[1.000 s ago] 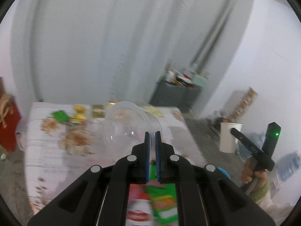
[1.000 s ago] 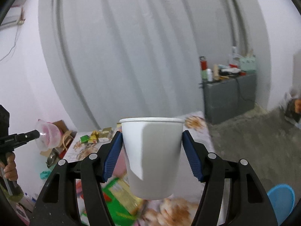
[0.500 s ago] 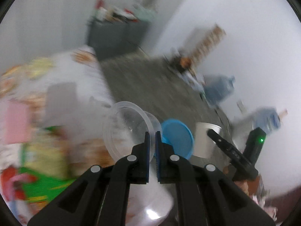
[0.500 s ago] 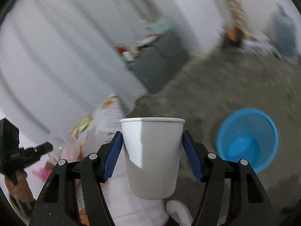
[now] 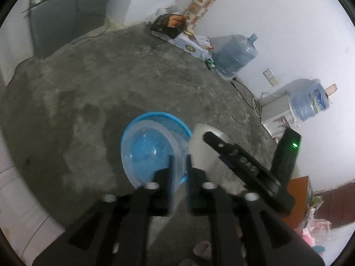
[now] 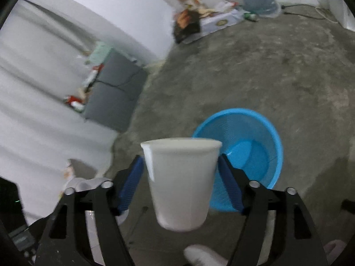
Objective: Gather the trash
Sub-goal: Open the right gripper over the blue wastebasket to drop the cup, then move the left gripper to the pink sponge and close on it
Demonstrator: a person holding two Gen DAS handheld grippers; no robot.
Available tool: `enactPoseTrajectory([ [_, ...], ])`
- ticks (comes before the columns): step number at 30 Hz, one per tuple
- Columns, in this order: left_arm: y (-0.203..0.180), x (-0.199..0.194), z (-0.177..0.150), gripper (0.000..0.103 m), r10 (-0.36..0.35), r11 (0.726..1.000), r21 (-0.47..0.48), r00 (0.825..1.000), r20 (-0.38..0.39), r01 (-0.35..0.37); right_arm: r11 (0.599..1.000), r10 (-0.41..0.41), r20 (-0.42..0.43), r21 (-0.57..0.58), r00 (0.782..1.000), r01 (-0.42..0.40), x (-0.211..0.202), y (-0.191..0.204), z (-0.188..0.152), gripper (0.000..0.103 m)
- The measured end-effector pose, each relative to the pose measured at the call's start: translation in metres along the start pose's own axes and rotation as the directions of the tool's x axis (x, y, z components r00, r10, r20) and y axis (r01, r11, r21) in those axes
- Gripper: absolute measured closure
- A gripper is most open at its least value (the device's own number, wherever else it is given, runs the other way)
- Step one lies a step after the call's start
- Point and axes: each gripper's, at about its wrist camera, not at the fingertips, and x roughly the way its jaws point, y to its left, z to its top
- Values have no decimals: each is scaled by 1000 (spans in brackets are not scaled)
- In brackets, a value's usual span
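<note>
My left gripper (image 5: 178, 166) is shut on the rim of a clear plastic bowl (image 5: 150, 148) and holds it over a blue bin (image 5: 159, 119) on the concrete floor. My right gripper (image 6: 180, 175) is shut on a white paper cup (image 6: 180, 177), held upright just left of the blue bin (image 6: 250, 150). In the left wrist view the right gripper (image 5: 239, 157) and its white cup (image 5: 199, 146) sit beside the bin's right rim.
Grey concrete floor all around the bin. Water jugs (image 5: 235, 55) and cardboard boxes (image 5: 173, 24) stand along the far wall. A grey cabinet (image 6: 113, 95) stands at the left. A white table edge (image 5: 13, 190) lies at the lower left.
Both grippers swung from the table toward the floor. The blue bin now lies directly under the clear bowl and close beside the cup. Both grips are unchanged.
</note>
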Motion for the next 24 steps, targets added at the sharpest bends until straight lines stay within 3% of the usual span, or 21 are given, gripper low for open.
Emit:
enactPoseTrajectory([
  [1, -1, 5, -1, 50, 12, 1000, -6, 1000, 3, -11, 999, -33, -15, 2, 999, 33, 11, -6, 3, 25],
  [2, -2, 12, 0, 42, 31, 999, -15, 999, 17, -30, 999, -48, -26, 1, 999, 48, 14, -15, 4, 24],
  [6, -5, 13, -9, 36, 50, 998, -26, 998, 40, -49, 994, -105, -54, 27, 993, 106, 25, -35, -3, 24],
  [12, -1, -25, -24, 35, 42, 999, 1, 994, 104, -42, 995, -92, 5, -45, 996, 92, -15, -40, -21, 24],
  [14, 1, -49, -34, 35, 47, 999, 8, 988, 148, -48, 989, -109, 34, -100, 993, 112, -28, -34, -24, 24],
  [19, 11, -115, -67, 35, 45, 999, -13, 966, 255, -43, 943, -161, 164, -264, 973, 201, -66, -7, -43, 9],
  [24, 36, -182, -109, 35, 32, 996, -91, 940, 339, -1, 893, -135, 274, -383, 952, 237, -96, 34, -58, 8],
])
